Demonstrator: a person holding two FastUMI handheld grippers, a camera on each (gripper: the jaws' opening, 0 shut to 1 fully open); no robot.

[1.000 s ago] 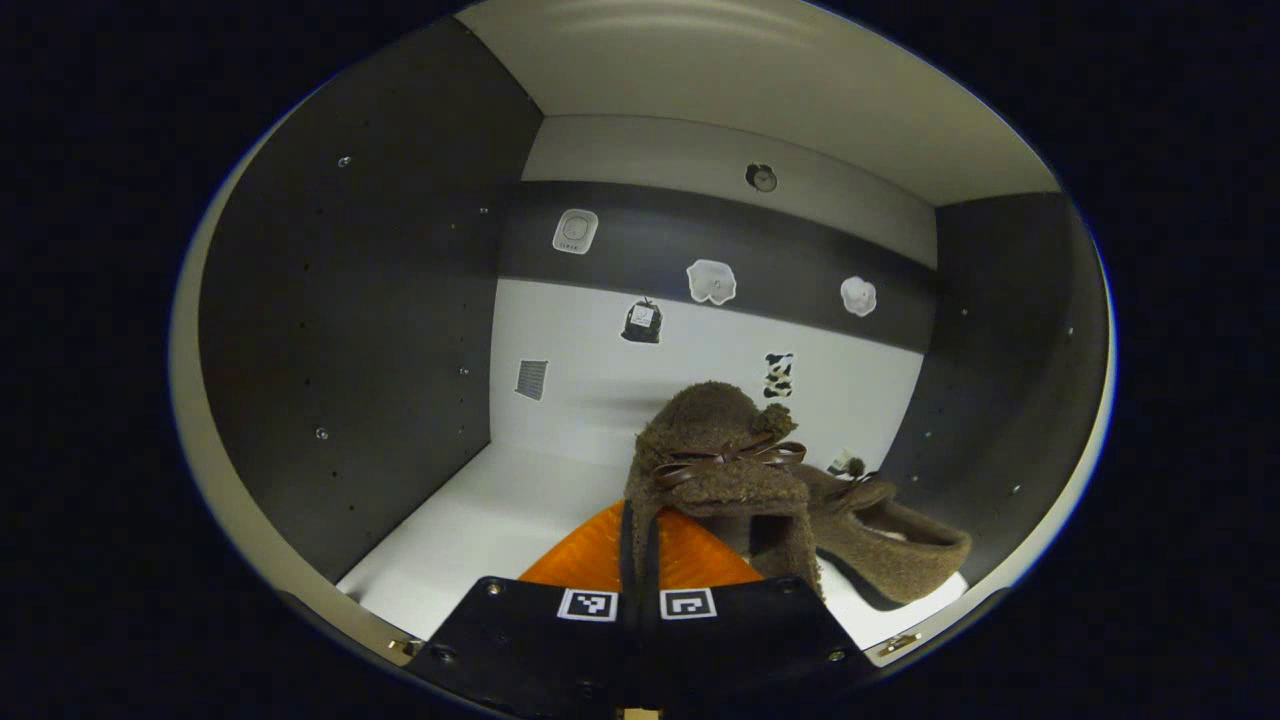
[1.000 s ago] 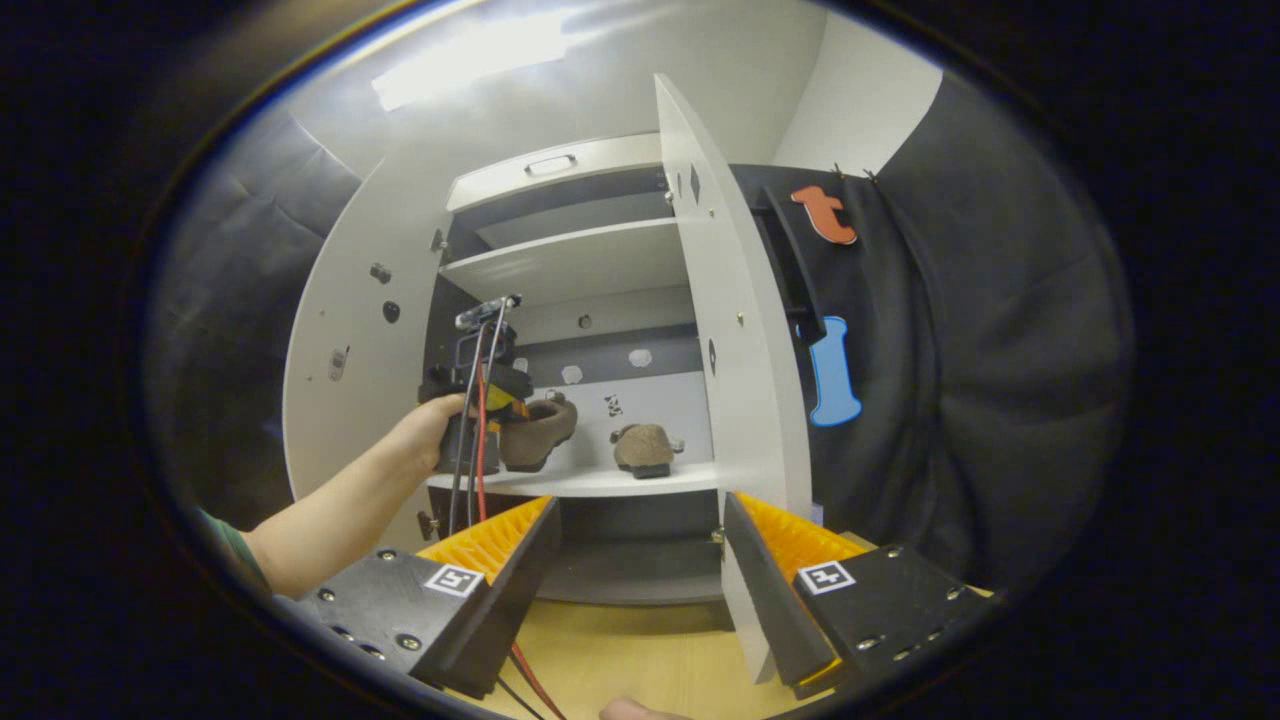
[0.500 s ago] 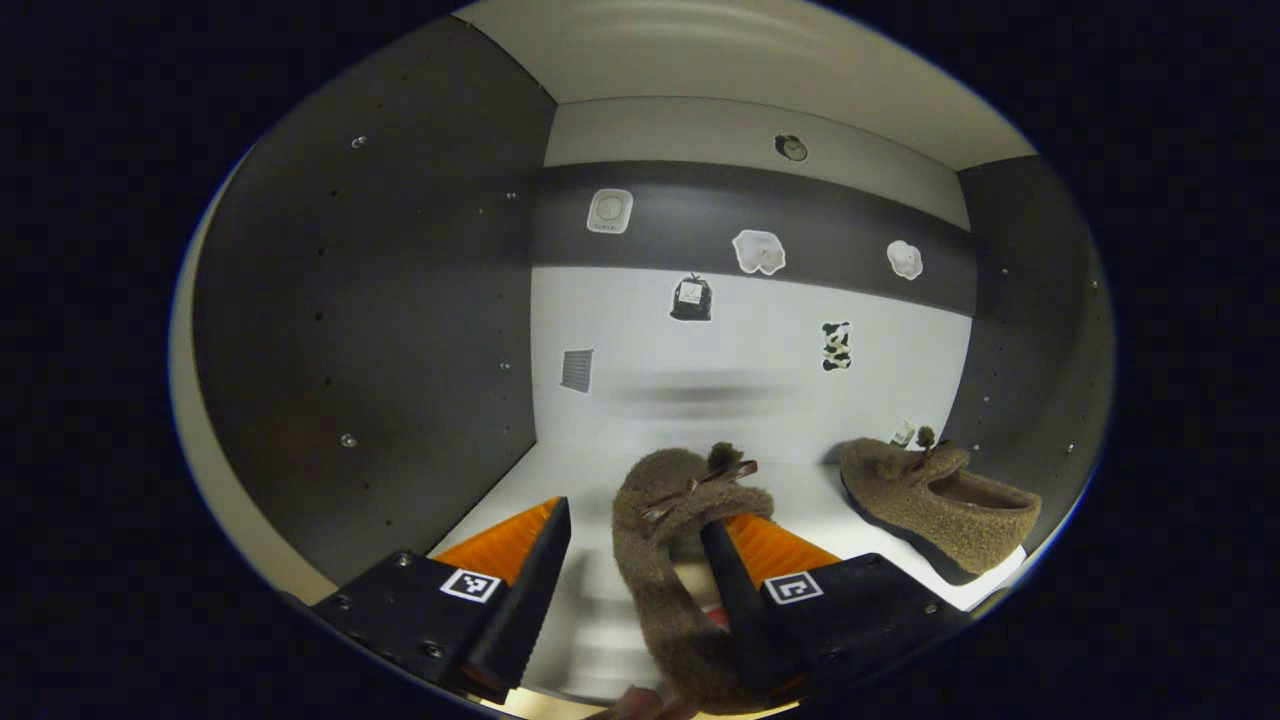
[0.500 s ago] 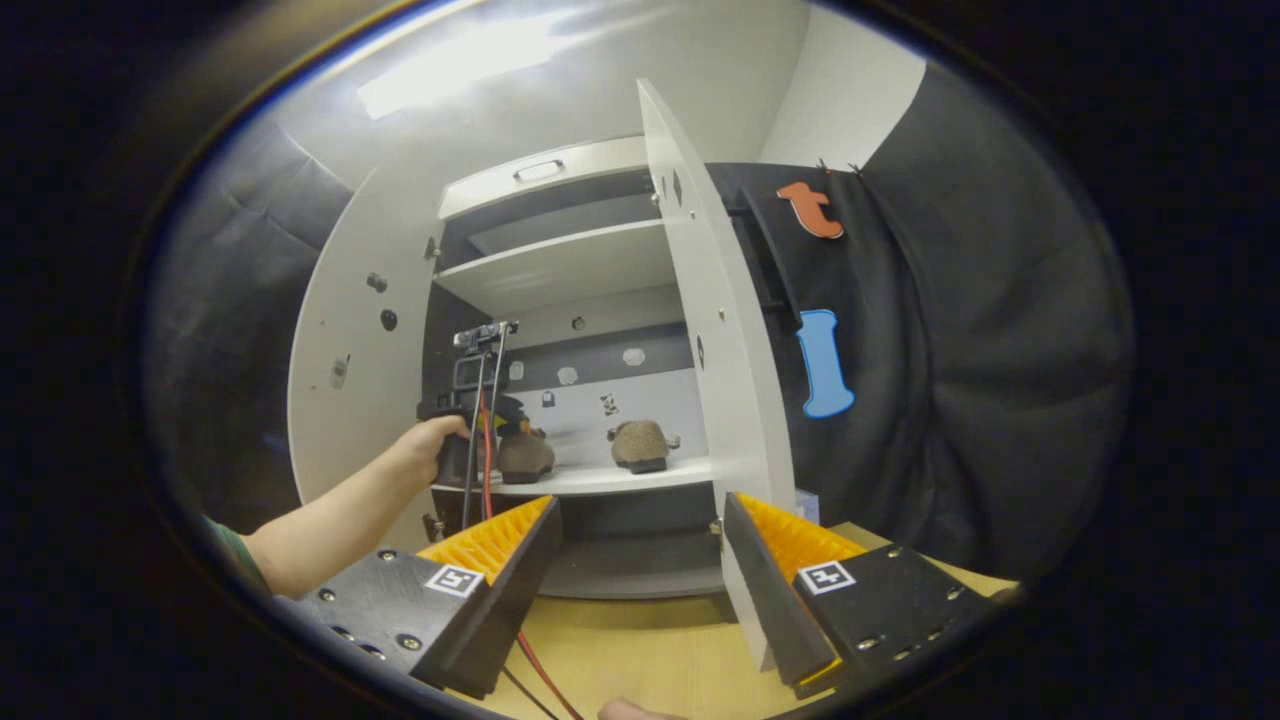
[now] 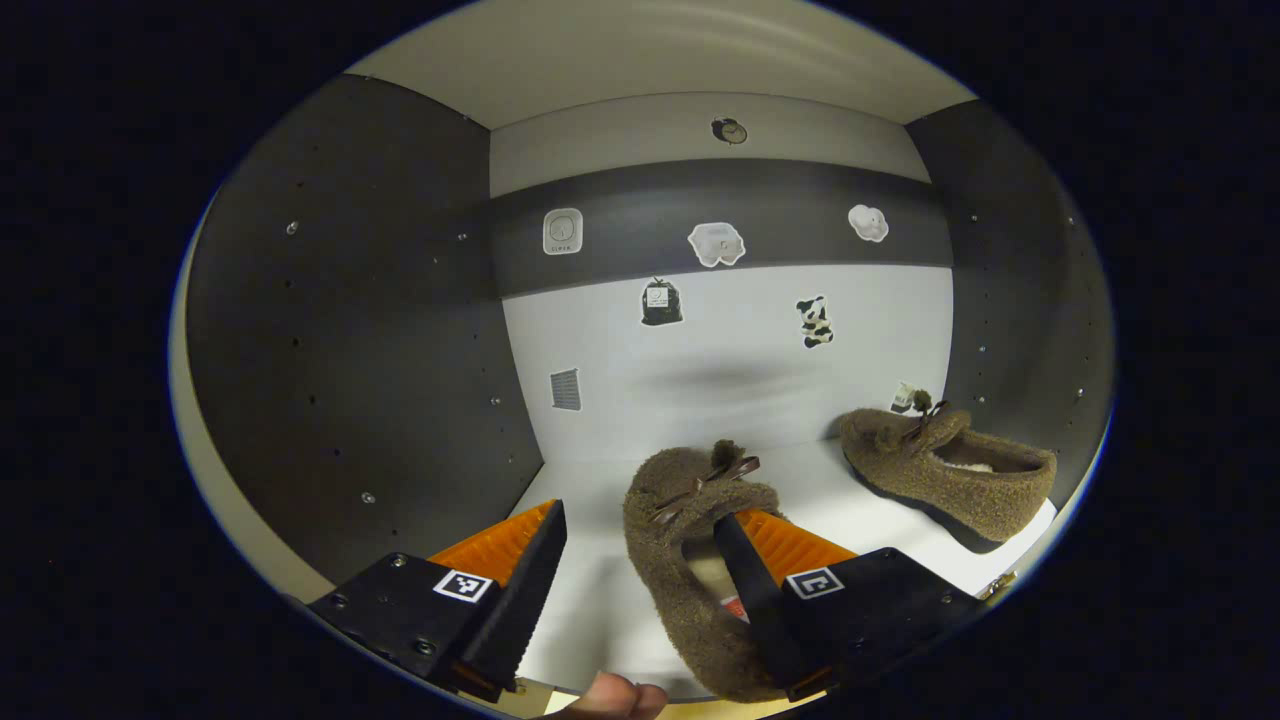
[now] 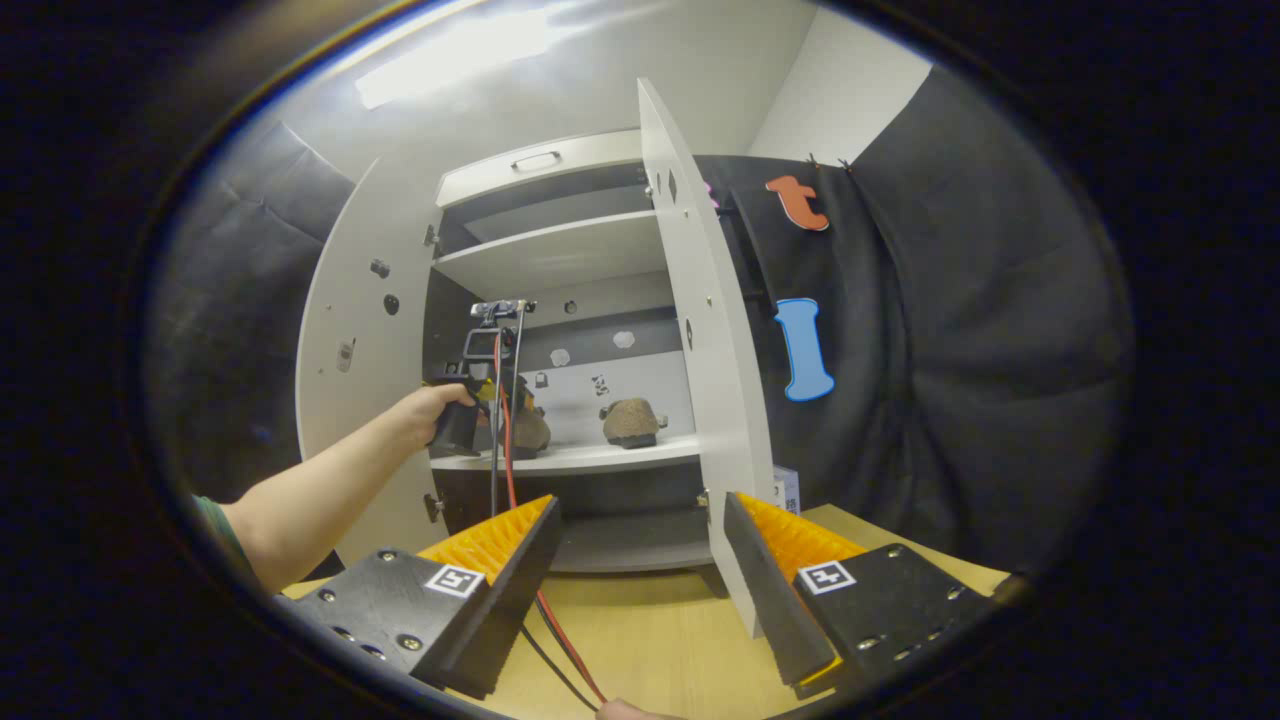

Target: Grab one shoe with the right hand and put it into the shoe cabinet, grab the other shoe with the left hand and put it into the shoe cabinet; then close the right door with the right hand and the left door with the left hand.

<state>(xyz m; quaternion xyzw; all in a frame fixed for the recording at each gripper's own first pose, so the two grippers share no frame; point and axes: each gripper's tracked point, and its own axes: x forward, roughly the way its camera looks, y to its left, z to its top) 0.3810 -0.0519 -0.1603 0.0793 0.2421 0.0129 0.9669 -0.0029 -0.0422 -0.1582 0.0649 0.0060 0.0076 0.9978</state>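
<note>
Now the left gripper (image 5: 635, 575) has spread its fingers and released the second slipper (image 5: 690, 560), which rests on the cabinet shelf (image 5: 860, 510) beside the first slipper (image 5: 945, 475). The right gripper (image 6: 640, 570) hangs wide open, empty, facing the right door (image 6: 700, 350); closing comes next.

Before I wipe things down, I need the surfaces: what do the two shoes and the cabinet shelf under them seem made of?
Both shoes, near shoe and far shoe: brown fuzzy fleece-like fabric, nubby pile, dark ribbon bows. Shelf: smooth white board, probably laminate, with a faint sheen.
</note>
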